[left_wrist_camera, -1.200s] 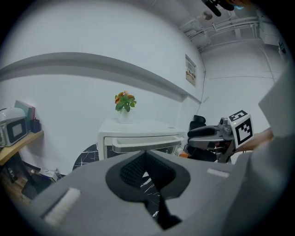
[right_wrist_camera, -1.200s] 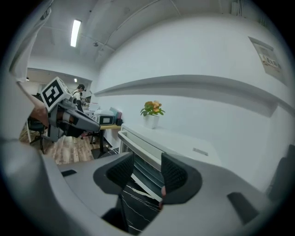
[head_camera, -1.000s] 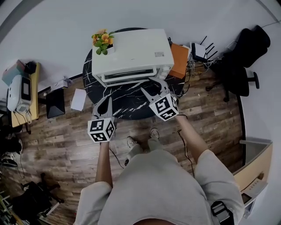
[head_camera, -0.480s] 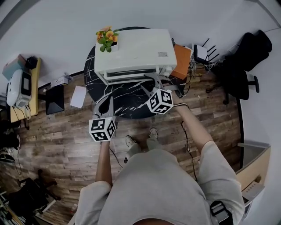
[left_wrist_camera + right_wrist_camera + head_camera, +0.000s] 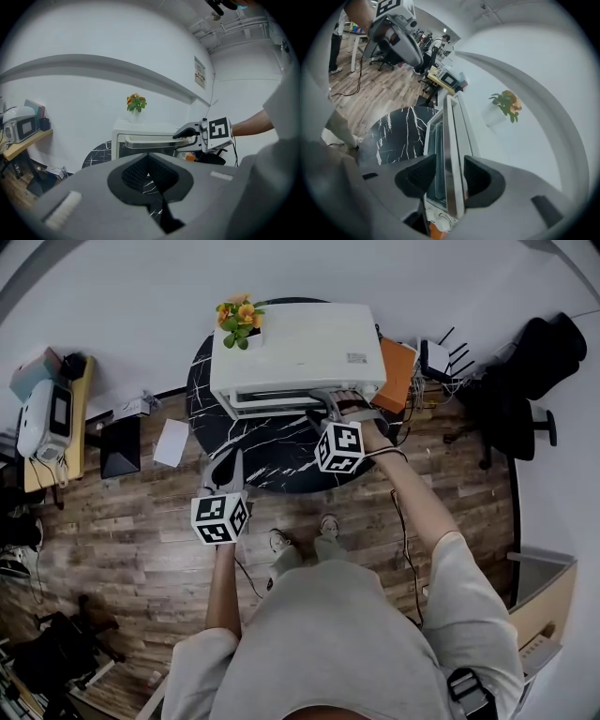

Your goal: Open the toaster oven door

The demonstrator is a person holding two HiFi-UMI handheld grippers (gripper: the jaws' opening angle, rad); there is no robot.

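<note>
A white toaster oven [image 5: 295, 352] stands on a round black marble table [image 5: 272, 451], its door closed. In the right gripper view, the door's metal handle bar [image 5: 451, 140] runs between the jaws of my right gripper [image 5: 446, 174]. They stand open on either side of it, with a gap on the glass side. From the head view, my right gripper [image 5: 333, 407] is at the right end of the oven's front. My left gripper [image 5: 223, 467] hangs over the table's near left edge, shut and empty. The left gripper view shows the oven [image 5: 140, 140] and the right gripper [image 5: 187, 134] at its handle.
A potted orange flower [image 5: 239, 320] sits on the oven's back left corner. An orange box [image 5: 398, 371] and a router [image 5: 436, 351] lie to the oven's right. A black office chair [image 5: 525, 362] stands further right. On the floor at left are a paper sheet [image 5: 171, 444] and a black box [image 5: 120, 446].
My right gripper has moved forward from above the table to the oven door's handle, which now lies between its jaws. My left gripper has stayed about where it was.
</note>
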